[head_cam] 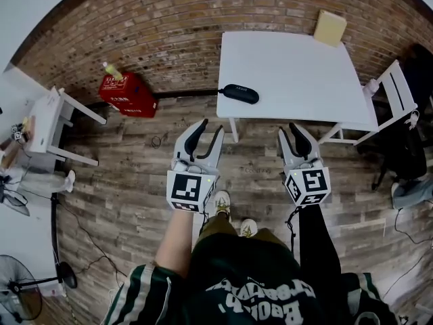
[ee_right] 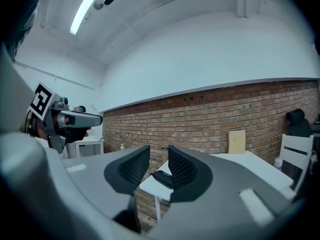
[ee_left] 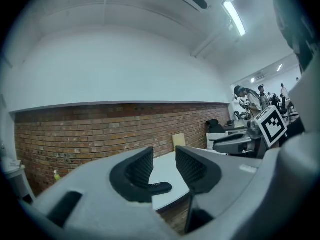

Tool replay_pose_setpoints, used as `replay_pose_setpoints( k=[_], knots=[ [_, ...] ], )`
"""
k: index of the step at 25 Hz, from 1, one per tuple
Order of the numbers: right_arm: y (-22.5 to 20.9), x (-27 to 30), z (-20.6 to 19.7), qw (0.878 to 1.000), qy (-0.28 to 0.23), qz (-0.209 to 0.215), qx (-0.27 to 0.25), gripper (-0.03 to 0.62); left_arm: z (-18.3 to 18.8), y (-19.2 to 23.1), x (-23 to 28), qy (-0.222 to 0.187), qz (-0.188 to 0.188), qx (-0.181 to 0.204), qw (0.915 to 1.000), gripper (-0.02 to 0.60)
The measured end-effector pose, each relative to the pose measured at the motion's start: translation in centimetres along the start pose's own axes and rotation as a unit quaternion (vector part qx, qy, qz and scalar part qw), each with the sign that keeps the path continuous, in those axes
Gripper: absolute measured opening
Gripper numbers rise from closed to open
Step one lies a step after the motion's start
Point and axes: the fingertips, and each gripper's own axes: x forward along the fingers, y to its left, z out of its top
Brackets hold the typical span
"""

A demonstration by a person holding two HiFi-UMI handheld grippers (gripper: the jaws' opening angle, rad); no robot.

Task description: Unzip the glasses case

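A black zipped glasses case (head_cam: 240, 93) lies near the front left corner of a white table (head_cam: 291, 73) that stands against the brick wall. Both grippers hang in the air short of the table, over the wooden floor. My left gripper (head_cam: 211, 127) is open and empty, level with the case's corner. My right gripper (head_cam: 289, 128) is open too, in front of the table's front edge. In the left gripper view the case (ee_left: 157, 187) shows beyond the gap between the jaws (ee_left: 164, 159). In the right gripper view the case (ee_right: 161, 178) lies past the empty gripper (ee_right: 159, 156).
A tan board (head_cam: 330, 28) leans at the table's far edge. A white chair (head_cam: 396, 90) stands at the table's right. A red crate (head_cam: 128, 95) with a bottle sits by the wall, left. A small white table (head_cam: 47, 124) and a fan (head_cam: 20, 296) are at far left.
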Motion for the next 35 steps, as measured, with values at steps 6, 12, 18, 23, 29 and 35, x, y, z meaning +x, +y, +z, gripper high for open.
replay_pose_setpoints(
  k=[6,12,18,23,29,35],
  knots=[
    [-1.9,4.2,0.3,1.000,-0.004,-0.011,0.003,0.132,-0.1,2.2,4.5,-0.007,-0.018,0.004,0.9998,0.147],
    [-3.7,9.5,0.7,1.000,0.004,-0.026,-0.010,0.133,-0.8,5.5,10.8,-0.010,-0.052,0.001,0.9986,0.147],
    [-6.0,16.0,1.2,0.998,0.007,-0.055,-0.007,0.135,-1.2,8.8,18.1,-0.012,-0.103,-0.001,0.9946,0.147],
    [-7.4,20.8,1.3,0.996,0.006,-0.081,0.020,0.135,-2.8,11.1,22.8,0.002,-0.146,-0.002,0.9892,0.147],
    [-8.6,24.4,0.2,0.994,0.024,-0.106,0.014,0.135,-4.5,12.5,26.8,0.015,-0.193,0.004,0.9811,0.147],
    [-9.5,24.9,-2.1,0.989,0.050,-0.134,0.022,0.135,-8.5,11.4,29.1,0.075,-0.260,0.033,0.9622,0.126]
  ],
)
